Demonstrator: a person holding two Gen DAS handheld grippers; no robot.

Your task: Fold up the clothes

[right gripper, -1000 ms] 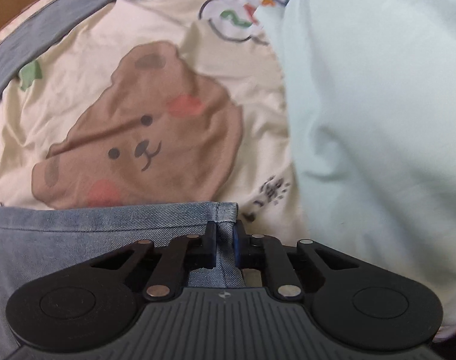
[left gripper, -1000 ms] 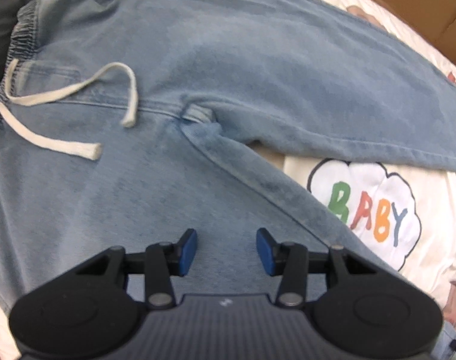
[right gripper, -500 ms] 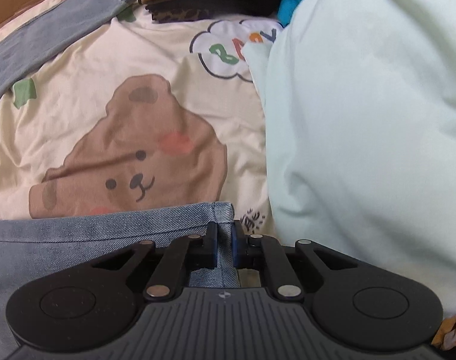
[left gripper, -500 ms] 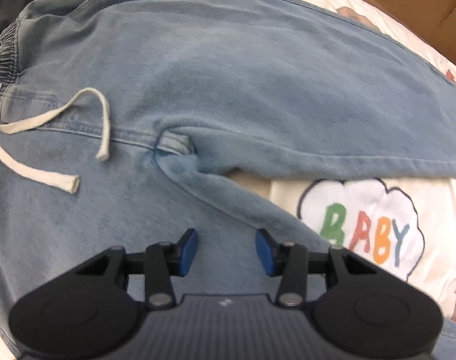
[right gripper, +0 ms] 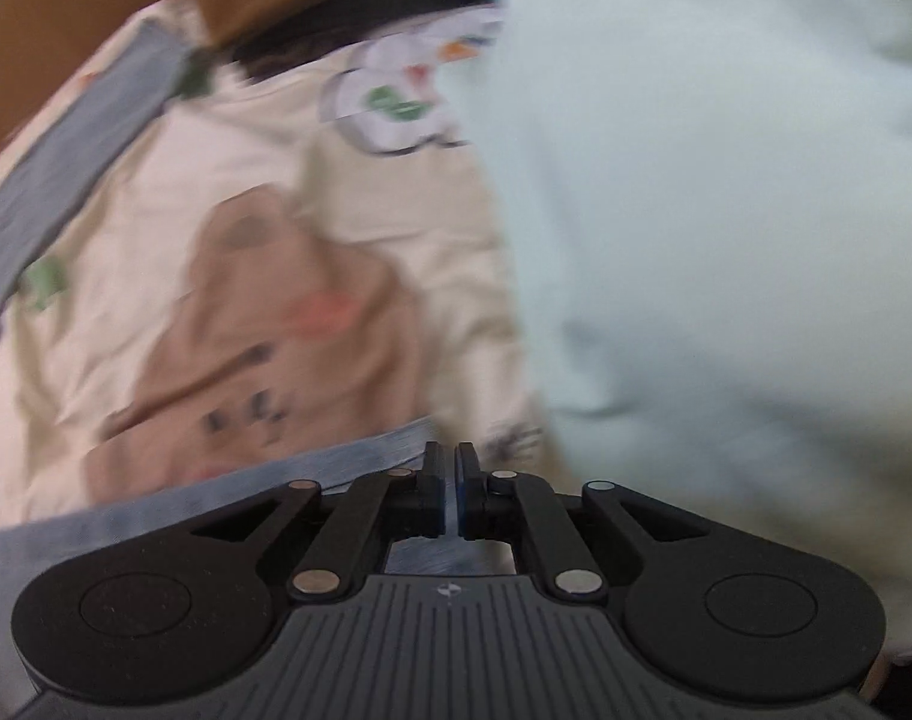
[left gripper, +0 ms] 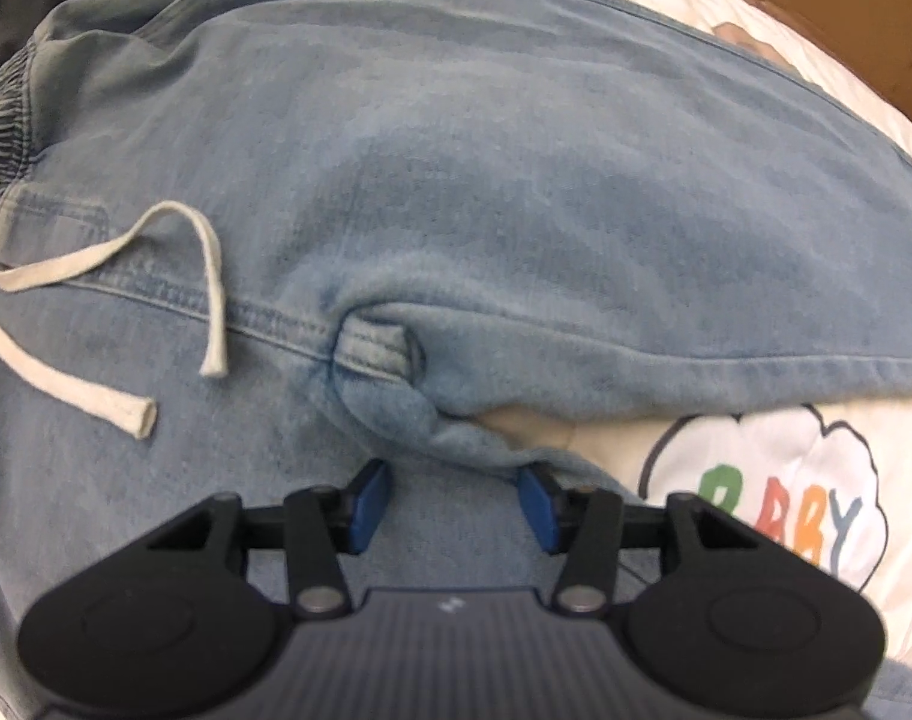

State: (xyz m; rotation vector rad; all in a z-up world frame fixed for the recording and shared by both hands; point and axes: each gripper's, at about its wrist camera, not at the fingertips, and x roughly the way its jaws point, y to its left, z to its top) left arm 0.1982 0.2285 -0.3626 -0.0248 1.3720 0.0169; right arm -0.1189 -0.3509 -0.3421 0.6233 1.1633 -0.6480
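Jeans (left gripper: 456, 180) lie on the printed sheet (left gripper: 756, 450). Left gripper (left gripper: 456, 495) jaws are opening, straddling crotch fabric unpinched. Right gripper (right gripper: 450, 495) is clamped on the hem (right gripper: 360, 456).

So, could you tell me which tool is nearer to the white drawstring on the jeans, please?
Left. The left tool, its jaws opening, hovers over the jeans near the crotch, the drawstring close beside it. The right tool pinches a leg hem; no drawstring shows there.
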